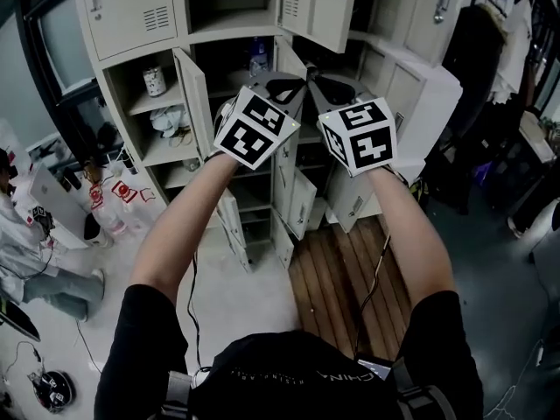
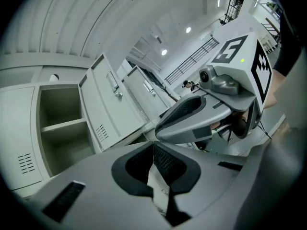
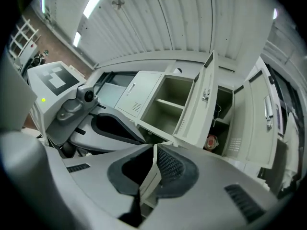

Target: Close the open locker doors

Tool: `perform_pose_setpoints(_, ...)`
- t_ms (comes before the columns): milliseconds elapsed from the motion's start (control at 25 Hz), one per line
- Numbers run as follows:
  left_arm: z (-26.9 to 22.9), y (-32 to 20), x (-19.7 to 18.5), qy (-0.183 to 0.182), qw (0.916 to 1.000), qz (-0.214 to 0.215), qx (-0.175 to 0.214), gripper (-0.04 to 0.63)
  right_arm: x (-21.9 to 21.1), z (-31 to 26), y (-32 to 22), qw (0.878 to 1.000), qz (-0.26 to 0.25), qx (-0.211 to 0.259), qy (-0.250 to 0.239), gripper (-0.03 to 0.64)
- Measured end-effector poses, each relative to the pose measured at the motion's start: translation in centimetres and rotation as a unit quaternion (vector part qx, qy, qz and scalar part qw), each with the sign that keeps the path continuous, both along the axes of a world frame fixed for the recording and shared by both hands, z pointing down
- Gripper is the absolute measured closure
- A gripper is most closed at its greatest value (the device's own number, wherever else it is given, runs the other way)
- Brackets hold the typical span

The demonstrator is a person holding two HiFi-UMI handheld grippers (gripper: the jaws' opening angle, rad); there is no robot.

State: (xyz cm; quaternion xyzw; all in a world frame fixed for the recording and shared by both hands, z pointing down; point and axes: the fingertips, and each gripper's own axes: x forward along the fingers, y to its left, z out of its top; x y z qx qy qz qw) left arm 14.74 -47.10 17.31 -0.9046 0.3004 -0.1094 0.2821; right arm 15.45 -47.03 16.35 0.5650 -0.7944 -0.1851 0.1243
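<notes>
A bank of pale grey lockers (image 1: 131,11) stands ahead with several doors swung open: a top door (image 1: 319,7), a tall middle door (image 1: 196,90) and lower doors (image 1: 302,201). I hold both grippers up side by side in front of them, pointing level. My left gripper (image 1: 289,84) is shut with nothing between its pads (image 2: 153,147). My right gripper (image 1: 329,84) is also shut and empty (image 3: 154,150). The left gripper view shows an open door (image 2: 108,104) beside an empty compartment (image 2: 60,128). The right gripper view shows an open door (image 3: 199,104).
Shelves hold a can (image 1: 155,80), a bottle (image 1: 257,59) and a red can (image 3: 210,141). A person in white (image 1: 26,252) crouches at the left near bottles (image 1: 109,204) on the floor. A wooden floor panel (image 1: 350,278) lies below the lockers. Dark clothes (image 1: 486,51) hang at the right.
</notes>
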Motion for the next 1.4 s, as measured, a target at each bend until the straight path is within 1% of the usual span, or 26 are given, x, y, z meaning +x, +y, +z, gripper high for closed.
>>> perform_pose_setpoints(120,-1.4,-0.6,1.4,0.013,0.9998,0.011,-0.009,0.574,1.7,-1.6,-0.2,1.000,0.025,0.014,0.010,0.571)
perform_pose_setpoints(240,-2.8,-1.6,2.7,0.026,0.9995,0.013,-0.011,0.574,3.8,-3.0,-0.8,0.998,0.050,0.022,0.021,0.571)
perform_pose_setpoints(400,-4.4,-2.5,3.8,0.044,0.9980,0.024,-0.037,0.572,6.0,-4.9,-1.9,0.997,0.066,0.029,0.015,0.569)
perform_pose_setpoints(480,-4.9,-2.9,4.1,0.053,0.9971,0.028,-0.048,0.572,6.7,-5.6,-2.5,0.997,0.064,0.030,0.005,0.566)
perform_pose_setpoints(520,-5.0,-3.1,4.3,0.055,0.9968,0.028,-0.052,0.558,6.9,-5.8,-2.9,0.998,0.059,0.026,-0.002,0.534)
perform_pose_setpoints(560,-5.1,-3.3,4.4,0.055,0.9965,0.028,-0.056,0.499,7.0,-5.9,-3.3,0.998,0.053,0.019,-0.010,0.494)
perform_pose_setpoints(600,-5.0,-3.5,4.4,0.055,0.9963,0.027,-0.059,0.477,7.2,-5.9,-3.7,0.999,0.048,0.013,-0.019,0.488)
perform_pose_setpoints(800,-5.1,-3.9,4.1,0.047,0.9974,0.015,-0.052,0.477,7.9,-6.6,-5.5,0.998,0.041,0.003,-0.049,0.488)
perform_pose_setpoints(960,-5.3,-4.3,3.4,0.058,0.9964,0.011,-0.061,0.477,7.8,-6.9,-6.4,0.997,0.032,-0.006,-0.069,0.488)
perform_pose_setpoints(1240,-5.8,-4.6,1.6,0.064,0.9959,0.000,-0.064,0.478,7.2,-7.1,-6.7,0.997,0.038,0.000,-0.061,0.488)
perform_pose_setpoints(1400,-6.1,-4.6,0.6,0.064,0.9958,-0.002,-0.065,0.478,5.8,-6.9,-6.4,0.998,0.018,0.000,-0.055,0.488)
